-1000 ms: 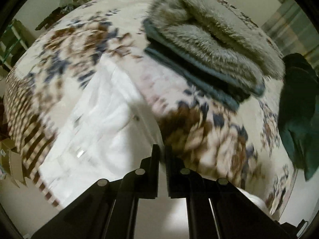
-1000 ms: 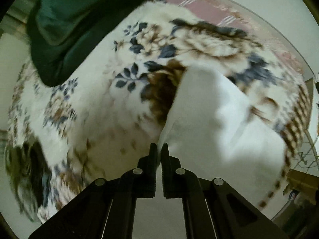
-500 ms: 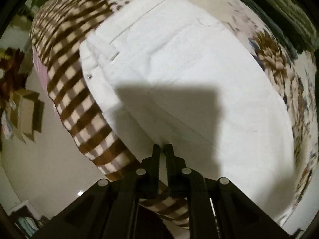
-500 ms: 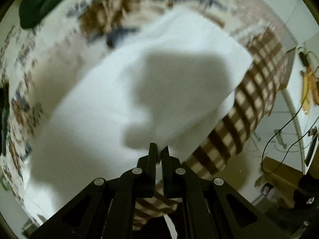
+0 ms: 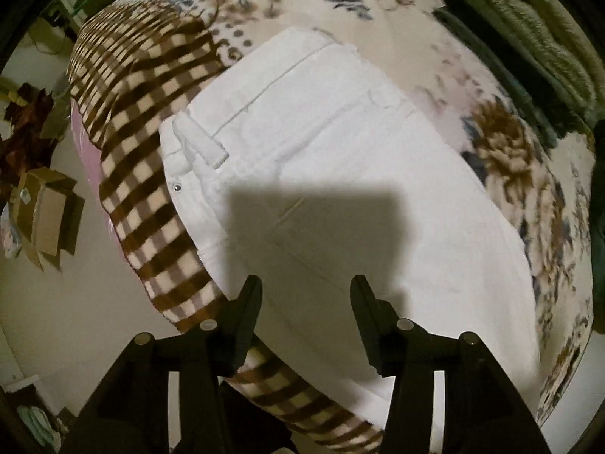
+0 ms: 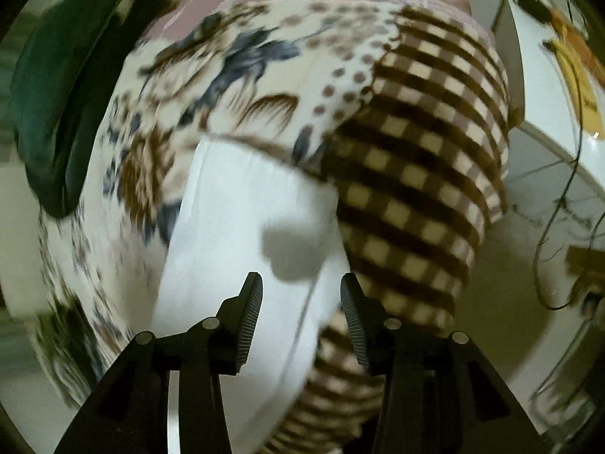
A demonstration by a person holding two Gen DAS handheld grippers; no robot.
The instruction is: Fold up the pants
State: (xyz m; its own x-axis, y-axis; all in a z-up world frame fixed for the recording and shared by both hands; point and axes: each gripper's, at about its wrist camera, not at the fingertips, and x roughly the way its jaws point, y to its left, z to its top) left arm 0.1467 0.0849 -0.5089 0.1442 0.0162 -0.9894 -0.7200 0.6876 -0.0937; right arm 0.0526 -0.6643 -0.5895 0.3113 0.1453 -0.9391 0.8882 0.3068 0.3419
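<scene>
Tongs spread above white pants

Left gripper [image 5: 305,295] hangs over the pants [image 5: 340,174] with its fingers wide apart and nothing between them; the cloth under the tips lies flat, and I cannot tell whether they touch it. Its square shadow falls across the middle of the pants. Right gripper [image 6: 300,295] is likewise spread, empty, poised over the near end of the pants [image 6: 242,227], with a rounded shadow just ahead of its tips at 12 o'clock.

The pants lie folded on the blanket [image 5: 510,159], waistband toward 11 o'clock in the left view, a belt loop [image 5: 200,138] and a rivet [image 5: 176,187] showing at 10 o'clock. The blanket's checked border [image 5: 151,204] runs along the pants from 10 to 7 o'clock and hangs over the bed edge. Folded grey cloth [image 5: 537,38] sits at 1 o'clock, well apart. Cardboard boxes [image 5: 45,219] stand on the floor at 9 o'clock. In the right view a dark green garment [image 6: 60,106] lies at 10 o'clock and cables [image 6: 559,208] trail at 3 o'clock.
</scene>
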